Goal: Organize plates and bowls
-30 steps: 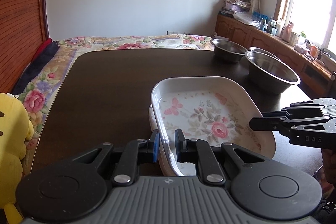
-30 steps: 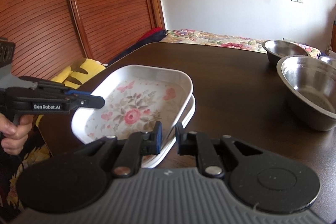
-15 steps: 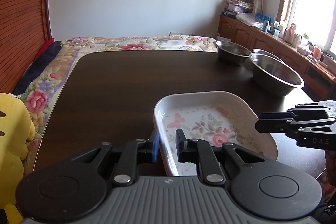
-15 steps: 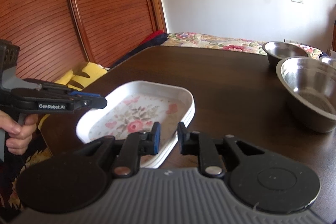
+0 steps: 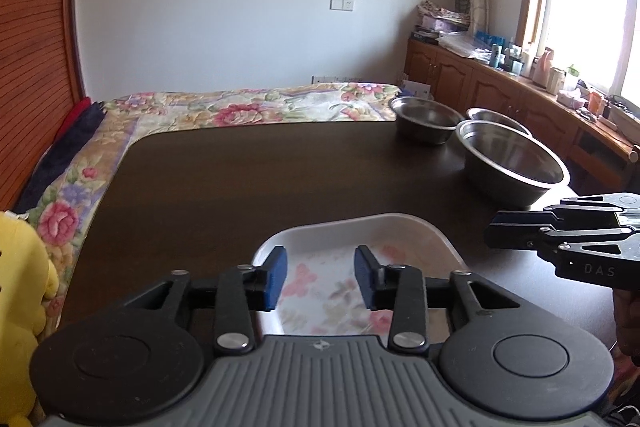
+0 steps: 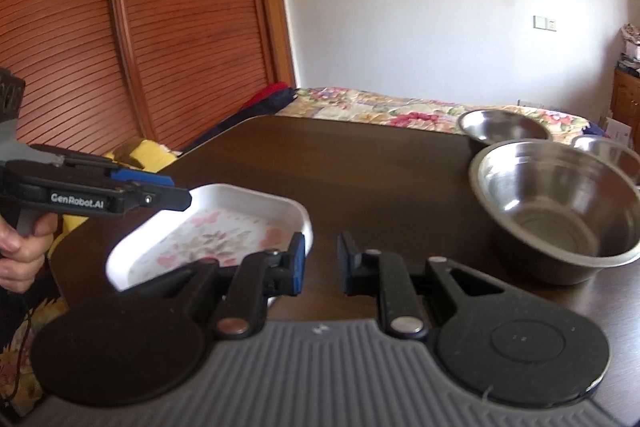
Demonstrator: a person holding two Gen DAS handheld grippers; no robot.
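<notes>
Just ahead of the left claw (image 5: 320, 277) a white floral dish (image 5: 362, 247) is seen lying flat on the dark counter (image 5: 260, 179) — the blue pads are spread wide above its near rim, nothing held between them. To the right of that claw, the right claw (image 5: 494, 231) is seen side-on, beyond the dish's right edge; from this angle its opening cannot be judged. In its own view the right claw (image 6: 321, 259) is shown parted, empty, with the dish (image 6: 256, 201) lying to its left and bare counter (image 6: 360, 163) showing between the pads. Whether a second dish sits under the first cannot be made out.

Ahead and to the right of the right claw, a large steel bowl (image 6: 560, 211) is set upright on the counter; two smaller steel bowls (image 6: 502, 125) are placed just behind it, near the far edge. Off to the left, the left claw (image 6: 176, 193) is held over the dish's left end, gripped by a hand (image 6: 20, 251). Beyond the counter a flowered bedspread (image 5: 248, 107) is spread — a yellow plush toy (image 5: 20, 299) is glimpsed at the left claw's far left.
</notes>
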